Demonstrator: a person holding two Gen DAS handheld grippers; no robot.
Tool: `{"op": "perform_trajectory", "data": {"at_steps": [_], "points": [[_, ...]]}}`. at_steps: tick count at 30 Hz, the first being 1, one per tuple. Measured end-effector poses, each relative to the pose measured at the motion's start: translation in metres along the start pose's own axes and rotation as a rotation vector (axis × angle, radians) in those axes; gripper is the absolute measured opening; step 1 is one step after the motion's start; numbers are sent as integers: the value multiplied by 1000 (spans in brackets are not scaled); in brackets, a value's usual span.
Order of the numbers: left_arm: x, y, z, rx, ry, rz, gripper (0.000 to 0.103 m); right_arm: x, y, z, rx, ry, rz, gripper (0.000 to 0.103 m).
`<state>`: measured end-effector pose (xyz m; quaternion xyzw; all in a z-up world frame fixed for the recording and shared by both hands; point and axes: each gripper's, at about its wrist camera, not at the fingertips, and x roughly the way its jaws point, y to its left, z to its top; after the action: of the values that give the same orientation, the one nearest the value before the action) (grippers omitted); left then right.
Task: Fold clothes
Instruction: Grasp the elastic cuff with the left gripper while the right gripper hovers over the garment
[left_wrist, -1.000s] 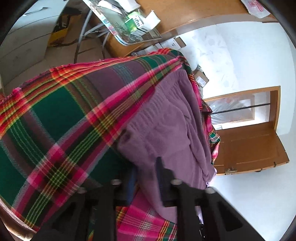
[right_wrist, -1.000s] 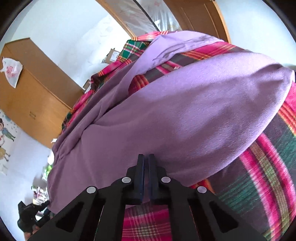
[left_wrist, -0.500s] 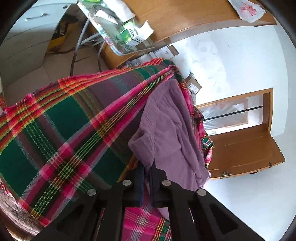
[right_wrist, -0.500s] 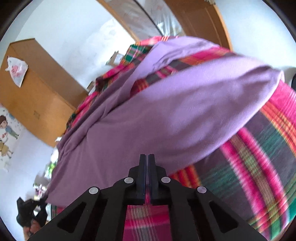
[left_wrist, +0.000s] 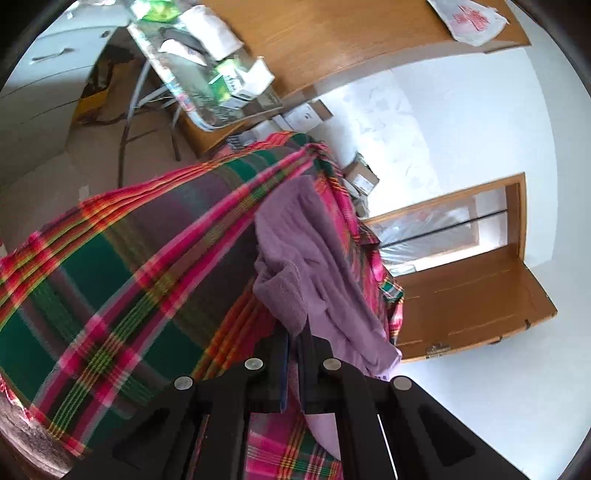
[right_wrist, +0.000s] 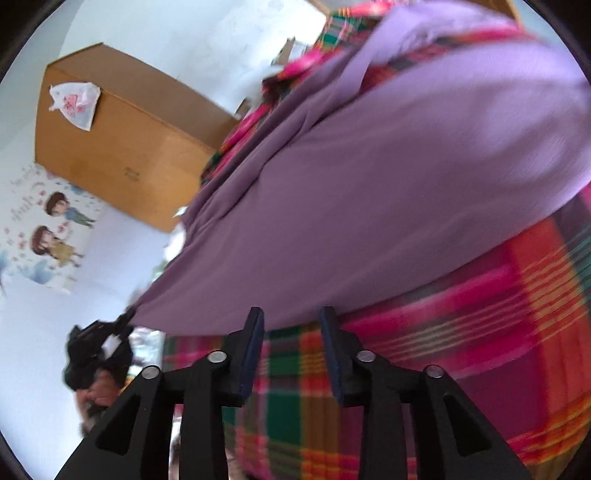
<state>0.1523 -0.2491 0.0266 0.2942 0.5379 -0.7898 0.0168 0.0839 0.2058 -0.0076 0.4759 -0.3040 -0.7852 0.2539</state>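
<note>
Left claw (left_wrist: 293, 354) is clamped on a bunched corner of the purple garment (left_wrist: 314, 266), fingers pinched together low in the centre of its frame, with the cloth rising out of them toward the middle. I'd judge that grip is there to anchor one end while the other side gets reworked. Over in the right wrist view, the right claw (right_wrist: 291, 332) stands apart, holding nothing, its pads just beside the lower hem of the purple garment, which fills the centre and upper right of that frame; that reads as lining up for a fresh grab on the edge, though that's a guess. At lower left of that view the left claw shows again, gripping the garment's far corner, so the cloth looks stretched from there across the frame. The garment lies on a plaid cloth (left_wrist: 110, 295) in green, pink and red; what's beneath it is hidden. Around the room: a wooden wardrobe (right_wrist: 122, 147) at left, a white bag (right_wrist: 75, 103) on top, a cartoon wall sticker (right_wrist: 48, 229), and a cluttered folding table (left_wrist: 207, 85) at upper left.
</note>
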Motion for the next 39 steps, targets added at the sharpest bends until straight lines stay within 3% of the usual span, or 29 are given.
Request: {"op": "perform_trajectory", "data": {"at_steps": [2,9,13,17,18,20,22,39], "points": [[-1,-7,2,6,-6,-16,4,10,1,-3,34,40,55,43],[-4,-16,4,30,-9,-30,4,24,8,0,86,33,104,45],[-5,-7,4,5,-7,-27,4,19,0,11,138,-37,82,45],[-8,1,3,-11,-8,-20,4,-8,-20,19,203,-207,-7,45],[-8,4,3,-15,-7,-17,4,-14,-24,20,212,-233,-28,42],[-7,9,2,-25,-3,-9,4,-24,-30,23,214,-265,-64,13],[-7,14,0,-31,5,1,4,-29,-29,22,193,-273,-107,8],[-26,54,-24,-54,39,74,4,-61,-32,-3,119,-277,-145,3]]}}
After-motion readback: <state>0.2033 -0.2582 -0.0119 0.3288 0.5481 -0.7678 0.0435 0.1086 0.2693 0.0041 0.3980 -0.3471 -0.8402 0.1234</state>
